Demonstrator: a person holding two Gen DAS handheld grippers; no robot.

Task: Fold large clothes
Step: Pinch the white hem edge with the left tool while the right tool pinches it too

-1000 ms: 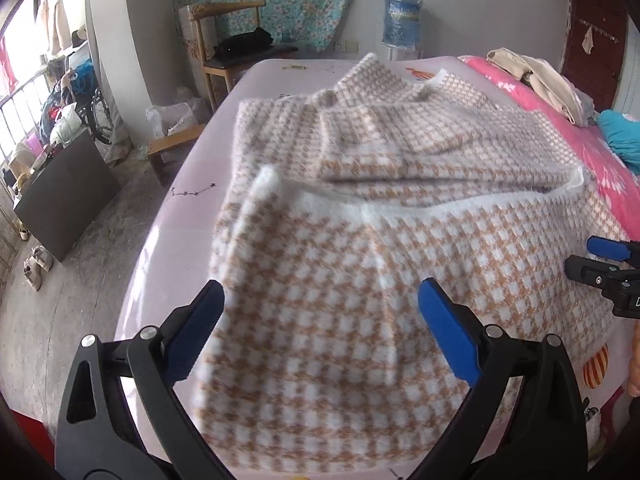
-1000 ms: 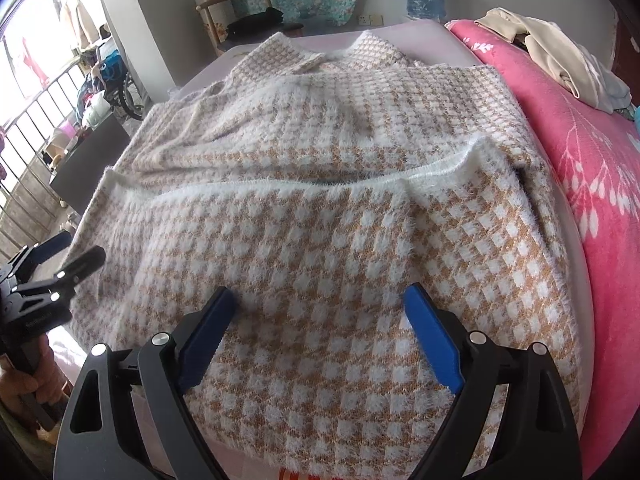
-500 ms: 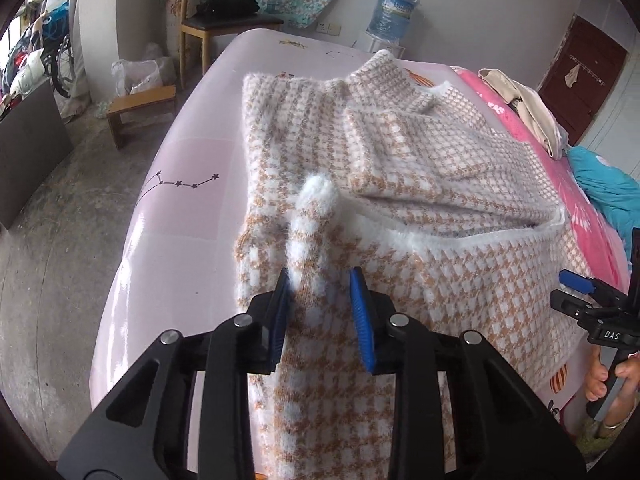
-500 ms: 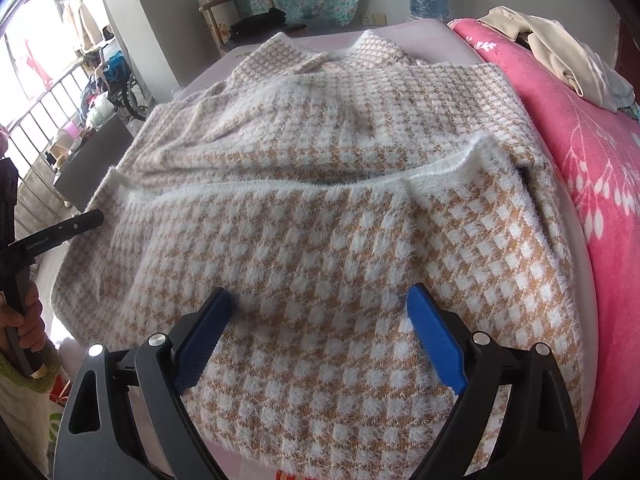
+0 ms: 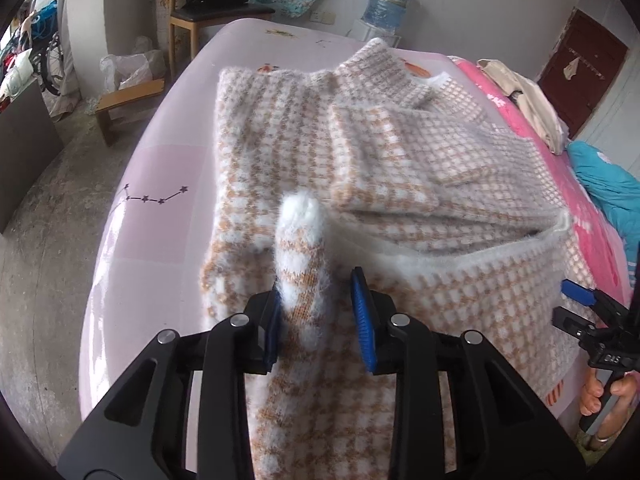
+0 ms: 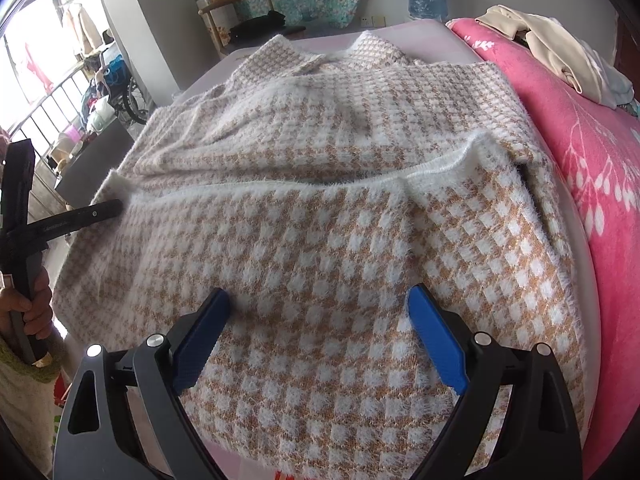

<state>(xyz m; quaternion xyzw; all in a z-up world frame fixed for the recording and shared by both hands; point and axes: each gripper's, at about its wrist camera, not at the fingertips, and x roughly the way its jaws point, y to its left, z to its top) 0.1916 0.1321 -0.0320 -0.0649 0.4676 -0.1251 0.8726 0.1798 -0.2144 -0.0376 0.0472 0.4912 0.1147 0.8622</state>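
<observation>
A fluffy tan-and-white houndstooth sweater (image 5: pixel 400 152) lies spread on the bed, its white-edged hem folded up toward the collar. My left gripper (image 5: pixel 316 312) is shut on the hem's left corner, which stands bunched up in a white-tipped ridge (image 5: pixel 302 216) between the blue pads. In the right wrist view the sweater (image 6: pixel 320 160) fills the middle, and the left gripper (image 6: pixel 108 208) meets its left edge. My right gripper (image 6: pixel 320 328) is open just above the near part of the cloth, with nothing pinched. It also shows in the left wrist view as the right gripper (image 5: pixel 572 304) at the far right.
The bed has a pale lilac sheet (image 5: pixel 160 184) and a pink flowered blanket (image 6: pixel 580 140) along the right side. Cream clothes (image 6: pixel 540 40) and a teal cloth (image 5: pixel 608 184) lie on it. A wooden chair (image 5: pixel 216 8) and a water jug (image 5: pixel 388 0) stand beyond the bed.
My left gripper went from wide open to shut on the hem's left corner and swung toward the sweater's left edge, bunching the corner up. The right gripper stayed put.
</observation>
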